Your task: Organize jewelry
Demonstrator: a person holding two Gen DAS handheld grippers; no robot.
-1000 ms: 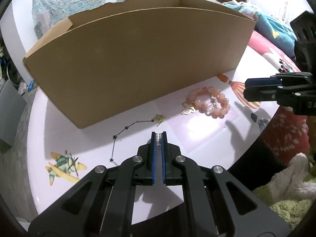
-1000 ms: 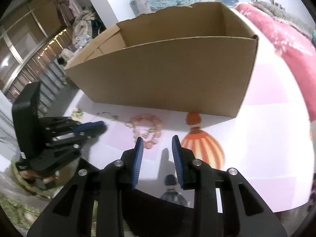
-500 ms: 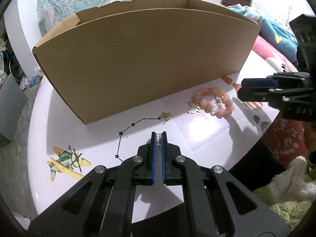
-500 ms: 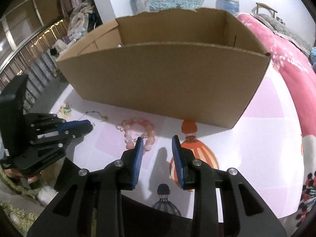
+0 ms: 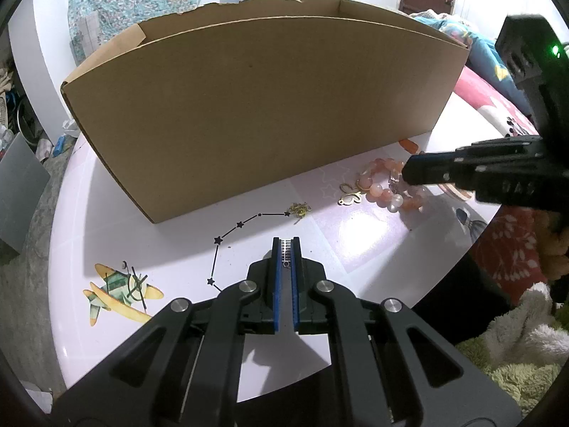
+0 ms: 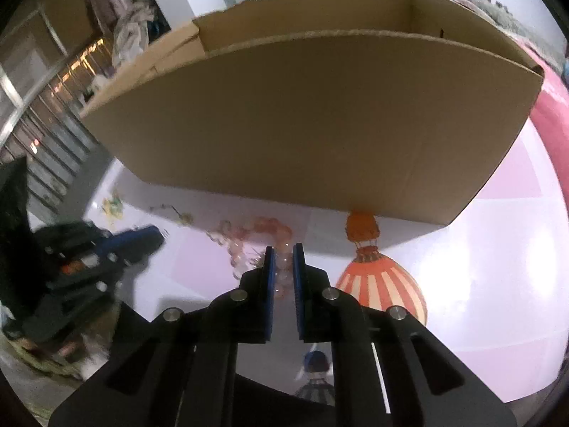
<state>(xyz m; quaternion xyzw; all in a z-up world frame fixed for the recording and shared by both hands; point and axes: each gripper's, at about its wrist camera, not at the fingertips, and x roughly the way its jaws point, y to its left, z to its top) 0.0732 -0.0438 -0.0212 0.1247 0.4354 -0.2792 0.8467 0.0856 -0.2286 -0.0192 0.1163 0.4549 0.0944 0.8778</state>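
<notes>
Left wrist view: left gripper (image 5: 285, 249) pinched nearly shut on a small silver chain piece (image 5: 285, 252) above the white printed table (image 5: 149, 249); thin black star-link chain (image 5: 227, 238) and gold charm (image 5: 299, 210) lying before the open brown cardboard box (image 5: 263, 114), interior hidden.

Right wrist view, blurred: right gripper (image 6: 283, 259), jaws just narrowed around the peach beaded bracelet (image 6: 263, 231) on the table; grip uncertain. Box interior visible, contents not seen.

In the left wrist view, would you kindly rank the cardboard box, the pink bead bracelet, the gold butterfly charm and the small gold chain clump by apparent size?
Largest to smallest:
1. cardboard box
2. pink bead bracelet, partly hidden by the right gripper
3. gold butterfly charm
4. small gold chain clump, close in size to the charm, so that order is unsure.
</notes>
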